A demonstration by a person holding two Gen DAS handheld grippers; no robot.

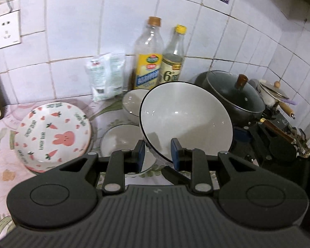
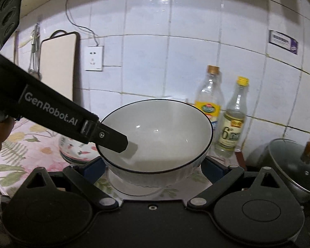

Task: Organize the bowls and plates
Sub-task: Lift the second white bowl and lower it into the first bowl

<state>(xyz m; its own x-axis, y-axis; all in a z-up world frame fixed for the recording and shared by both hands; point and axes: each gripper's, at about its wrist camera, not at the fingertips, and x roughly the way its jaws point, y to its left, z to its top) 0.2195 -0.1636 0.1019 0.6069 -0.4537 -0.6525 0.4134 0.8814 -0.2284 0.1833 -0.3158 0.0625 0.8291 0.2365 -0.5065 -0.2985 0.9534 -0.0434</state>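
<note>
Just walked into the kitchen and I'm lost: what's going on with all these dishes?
Someone is sorting dishes with two hand-held grippers. The left hand-held gripper pinches the rim of a large white bowl, one finger inside it, held tilted above the counter. The right hand-held gripper sits open on either side of that bowl. Two smaller white bowls and a carrot-print plate wait on the floral counter.

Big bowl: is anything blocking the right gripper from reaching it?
Nothing visible. The bowl sits between the open fingers of the right gripper; the left gripper clamps its rim at one side.
</note>
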